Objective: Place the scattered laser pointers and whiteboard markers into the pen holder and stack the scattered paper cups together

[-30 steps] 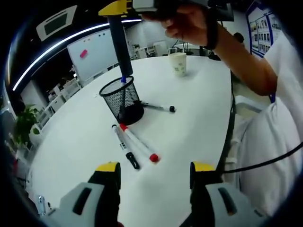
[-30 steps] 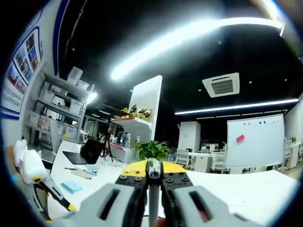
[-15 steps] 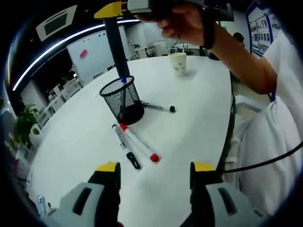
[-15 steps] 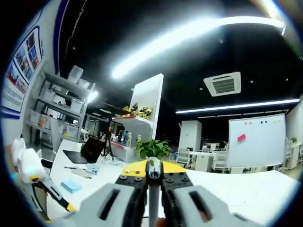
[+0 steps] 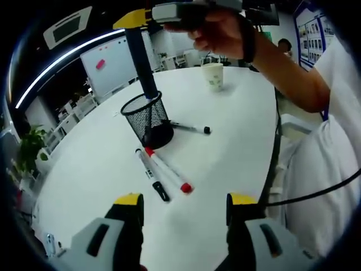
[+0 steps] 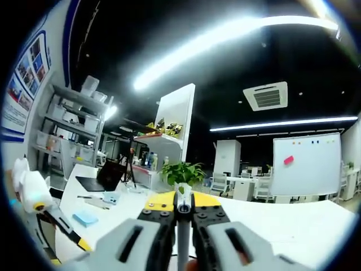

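Item in hand: our right gripper [image 6: 180,210] pinches a dark marker [image 5: 141,65] above the mesh pen holder [image 5: 148,119], our left gripper [image 5: 185,200] idle and agape; risk, a tilted release tipping the holder.

Left gripper view looks down across the counter [image 5: 225,152] ahead of its tongs; right gripper view faces level toward the whiteboard [image 6: 307,166] both views share.

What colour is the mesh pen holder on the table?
Black: the pen holder shows best in the left gripper view.
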`<state>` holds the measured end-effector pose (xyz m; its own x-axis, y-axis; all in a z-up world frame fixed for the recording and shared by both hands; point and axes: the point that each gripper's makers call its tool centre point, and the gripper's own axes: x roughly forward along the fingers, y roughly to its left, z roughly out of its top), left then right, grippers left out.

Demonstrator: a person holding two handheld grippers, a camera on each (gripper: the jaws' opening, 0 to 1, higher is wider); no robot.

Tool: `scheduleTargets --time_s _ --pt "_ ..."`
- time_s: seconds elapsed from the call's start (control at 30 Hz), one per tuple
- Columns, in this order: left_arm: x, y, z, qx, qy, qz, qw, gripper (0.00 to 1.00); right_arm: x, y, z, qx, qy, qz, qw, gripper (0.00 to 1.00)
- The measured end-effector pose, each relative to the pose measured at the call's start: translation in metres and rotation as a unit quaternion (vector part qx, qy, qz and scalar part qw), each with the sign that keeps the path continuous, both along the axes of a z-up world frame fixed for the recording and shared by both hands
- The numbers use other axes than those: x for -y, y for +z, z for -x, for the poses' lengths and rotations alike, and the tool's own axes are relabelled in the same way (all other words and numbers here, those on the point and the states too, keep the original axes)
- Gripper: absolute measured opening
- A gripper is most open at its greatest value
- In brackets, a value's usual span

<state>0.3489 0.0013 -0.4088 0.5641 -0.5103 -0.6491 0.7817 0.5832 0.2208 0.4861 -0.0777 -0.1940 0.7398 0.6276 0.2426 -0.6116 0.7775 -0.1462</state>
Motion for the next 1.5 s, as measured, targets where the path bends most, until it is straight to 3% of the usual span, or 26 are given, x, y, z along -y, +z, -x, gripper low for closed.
scheduleTargets --time_s 1.5 --pt "0.005 -0.006 0.0 -0.006 -0.004 0.002 1.0 0.6 0.001 -0.04 -0.008 -0.043 -0.012 0.029 0.9986 0.1"
